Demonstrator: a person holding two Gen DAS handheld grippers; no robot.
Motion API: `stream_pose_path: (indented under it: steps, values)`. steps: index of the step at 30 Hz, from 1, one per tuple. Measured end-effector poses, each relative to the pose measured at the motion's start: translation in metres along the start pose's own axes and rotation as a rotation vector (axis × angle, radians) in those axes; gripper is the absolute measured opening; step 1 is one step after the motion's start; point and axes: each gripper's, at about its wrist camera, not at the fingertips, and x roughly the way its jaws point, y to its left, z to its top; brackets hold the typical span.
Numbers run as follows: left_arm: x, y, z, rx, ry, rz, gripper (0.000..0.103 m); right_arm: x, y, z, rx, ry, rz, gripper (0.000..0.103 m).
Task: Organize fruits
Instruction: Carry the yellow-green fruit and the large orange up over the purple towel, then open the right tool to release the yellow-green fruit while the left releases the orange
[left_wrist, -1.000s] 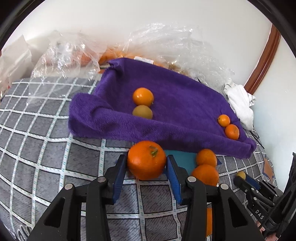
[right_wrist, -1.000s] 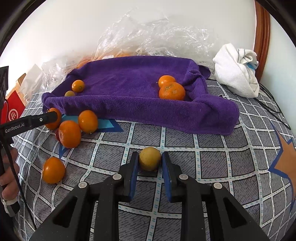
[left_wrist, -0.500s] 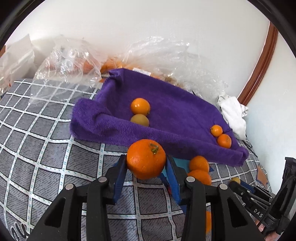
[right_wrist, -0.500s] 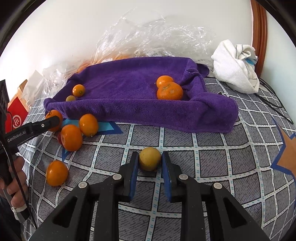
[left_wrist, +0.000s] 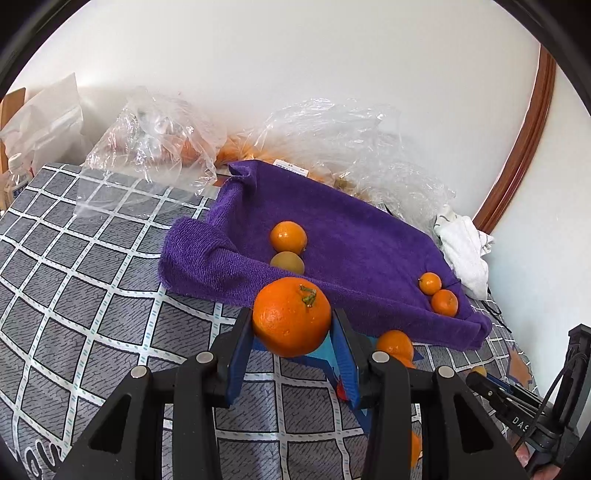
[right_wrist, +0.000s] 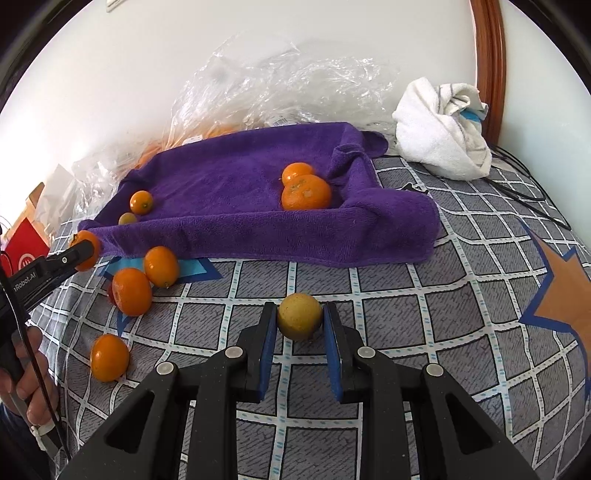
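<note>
My left gripper (left_wrist: 291, 334) is shut on a large orange (left_wrist: 291, 316) with a green stem, held above the checked cover just before the purple towel's (left_wrist: 354, 236) near edge. The towel holds an orange (left_wrist: 288, 236) and a yellowish fruit (left_wrist: 287, 263) at its left, and two small oranges (left_wrist: 430, 283) at its right. My right gripper (right_wrist: 300, 328) is shut on a small yellow fruit (right_wrist: 300, 315), low over the cover. In the right wrist view the towel (right_wrist: 236, 192) holds two oranges (right_wrist: 306, 192) at right. Three loose oranges (right_wrist: 132, 291) lie left of it.
Crumpled clear plastic bags (left_wrist: 332, 140) with more fruit sit behind the towel against the wall. A white cloth (right_wrist: 443, 133) lies at the back right with a black cable. A red box (right_wrist: 26, 251) stands at the far left. The checked cover (right_wrist: 443, 295) spreads in front.
My left gripper has risen and come closer to the towel with the orange in it. My right gripper has lifted slightly with the yellow fruit and stayed in place.
</note>
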Motion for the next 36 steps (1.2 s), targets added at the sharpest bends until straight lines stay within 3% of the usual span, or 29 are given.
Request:
stream_pose_path:
  steps: [23, 28, 36]
  values:
    - [-0.014, 0.015, 0.009, -0.065, -0.068, 0.023, 0.04, -0.017, 0.01, 0.038, -0.055, -0.117, -0.021, 0.025]
    - [-0.024, 0.023, 0.013, -0.101, -0.099, 0.018, 0.04, -0.011, 0.011, 0.049, -0.055, -0.114, -0.013, 0.025]
    - [-0.021, 0.033, 0.035, -0.107, -0.082, 0.048, 0.04, 0.013, 0.027, 0.075, -0.106, -0.102, 0.007, 0.025]
